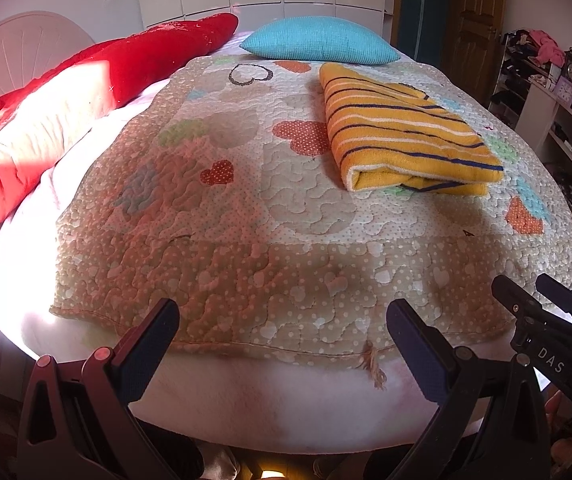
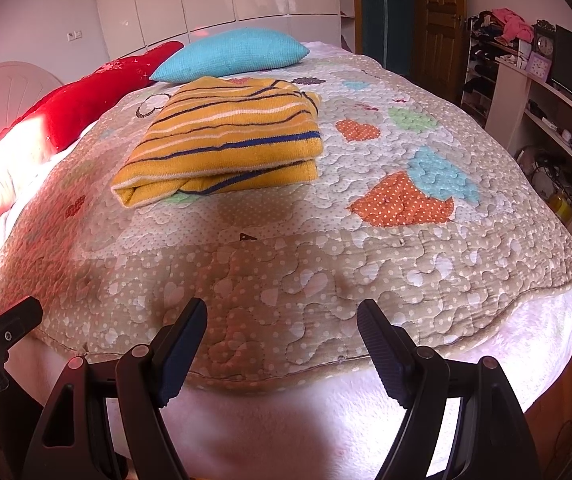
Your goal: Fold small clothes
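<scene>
A yellow garment with dark blue and white stripes (image 1: 401,132) lies folded in a thick rectangle on the quilted heart-pattern bedspread (image 1: 246,208); it also shows in the right wrist view (image 2: 226,144). My left gripper (image 1: 284,320) is open and empty above the near edge of the bed, well short of the garment. My right gripper (image 2: 282,320) is open and empty at the same near edge, and it shows at the right of the left wrist view (image 1: 525,288). Neither gripper touches the cloth.
A turquoise pillow (image 1: 317,42) lies beyond the garment. Red pillows (image 1: 86,80) run along the bed's left side by a white headboard (image 1: 18,48). Shelves with clutter (image 2: 545,92) stand to the right. A white sheet (image 2: 325,412) hangs over the near edge.
</scene>
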A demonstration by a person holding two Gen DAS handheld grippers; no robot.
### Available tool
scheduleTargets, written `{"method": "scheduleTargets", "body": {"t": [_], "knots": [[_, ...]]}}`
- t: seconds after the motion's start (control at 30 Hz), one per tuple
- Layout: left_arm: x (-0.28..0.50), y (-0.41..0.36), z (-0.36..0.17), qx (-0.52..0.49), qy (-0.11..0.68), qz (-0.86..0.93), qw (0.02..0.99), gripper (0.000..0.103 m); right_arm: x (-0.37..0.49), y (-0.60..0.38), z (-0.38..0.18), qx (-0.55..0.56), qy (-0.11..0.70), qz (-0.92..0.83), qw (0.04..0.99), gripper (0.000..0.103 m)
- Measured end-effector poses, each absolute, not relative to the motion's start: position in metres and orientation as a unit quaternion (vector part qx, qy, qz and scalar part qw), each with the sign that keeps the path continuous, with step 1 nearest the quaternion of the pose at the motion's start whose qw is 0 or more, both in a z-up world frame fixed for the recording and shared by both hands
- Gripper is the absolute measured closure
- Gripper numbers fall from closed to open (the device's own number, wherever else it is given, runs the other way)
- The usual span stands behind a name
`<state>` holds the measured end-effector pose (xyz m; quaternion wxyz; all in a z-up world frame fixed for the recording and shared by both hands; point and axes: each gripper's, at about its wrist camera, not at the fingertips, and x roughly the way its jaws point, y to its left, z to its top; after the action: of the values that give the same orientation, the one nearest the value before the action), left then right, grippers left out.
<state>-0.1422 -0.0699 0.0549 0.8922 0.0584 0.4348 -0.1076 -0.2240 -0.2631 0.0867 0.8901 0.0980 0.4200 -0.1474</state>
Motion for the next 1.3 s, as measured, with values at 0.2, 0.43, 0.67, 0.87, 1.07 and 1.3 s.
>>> {"method": "scheduleTargets", "body": {"t": [0.2, 0.43, 0.67, 0.87, 1.07, 1.3], "knots": [[-0.1418, -0.0707, 0.0522, 0.059, 0.440, -0.109, 0.889, 0.000, -0.2228, -0.2625, 0.0835, 0.099, 0.422, -0.146, 0.889, 0.021], [-0.1400, -0.0683, 0.0491, 0.049, 0.450, -0.108, 0.885, 0.000, -0.2233, -0.2629, 0.0829, 0.100, 0.423, -0.146, 0.889, 0.021], [-0.1403, -0.0684, 0.0485, 0.051, 0.451, -0.108, 0.885, 0.000, -0.2236, -0.2626, 0.0833, 0.101, 0.420, -0.146, 0.890, 0.020], [-0.1400, -0.0693, 0.0465, 0.052, 0.454, -0.111, 0.883, 0.000, -0.2235, -0.2621, 0.0839, 0.102, 0.421, -0.147, 0.889, 0.020], [-0.1399, -0.0702, 0.0461, 0.052, 0.455, -0.112, 0.882, 0.000, -0.2222, -0.2609, 0.0823, 0.103, 0.424, -0.146, 0.888, 0.020], [-0.1395, -0.0716, 0.0447, 0.054, 0.456, -0.114, 0.881, 0.000, -0.2219, -0.2601, 0.0818, 0.103, 0.424, -0.146, 0.888, 0.020]]}}
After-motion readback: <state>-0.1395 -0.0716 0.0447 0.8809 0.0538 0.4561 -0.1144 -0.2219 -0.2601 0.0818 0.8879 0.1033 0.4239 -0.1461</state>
